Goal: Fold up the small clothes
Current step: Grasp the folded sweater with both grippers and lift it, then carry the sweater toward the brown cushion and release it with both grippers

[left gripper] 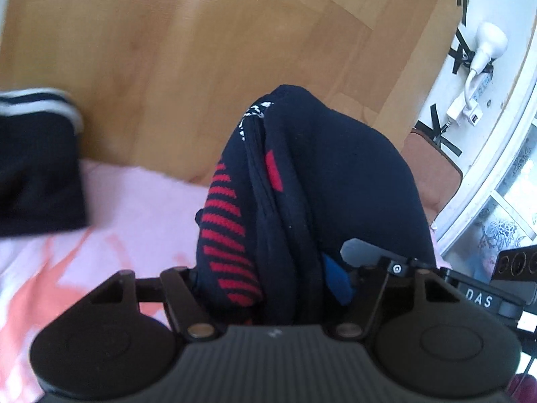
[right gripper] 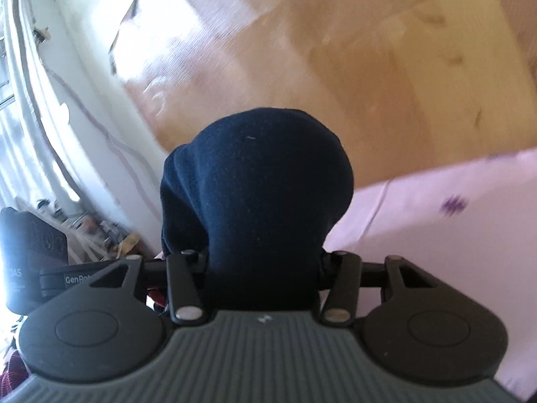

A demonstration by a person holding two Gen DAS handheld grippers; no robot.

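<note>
The left gripper [left gripper: 278, 268] has its jaws closed on a bunched dark navy garment [left gripper: 322, 181] with red stripes, which rises up between the two sides of the gripper and hides the fingertips. The cloth is folded into thick vertical pleats, with a small white pattern at its top edge and a bit of blue showing low on its right side. In the right wrist view, the right gripper [right gripper: 265, 268] also has its jaws closed on a rounded mass of the same navy cloth [right gripper: 258, 181], which fills the space between them; here only plain dark fabric shows, without stripes. Below both grippers lies a pale pink sheet [left gripper: 141, 201] with a salmon-coloured print, and its far edge is visible with a wooden floor [left gripper: 201, 50] beyond it. What carries the sheet I cannot tell. At the left edge of the left view there is another dark piece of clothing [left gripper: 37, 164] with white stripes on its hem, blurred, over the pink sheet. On the far right of that view, a white power strip [left gripper: 476, 84] with a white plug lies by a white wall with black tape marks.
</note>
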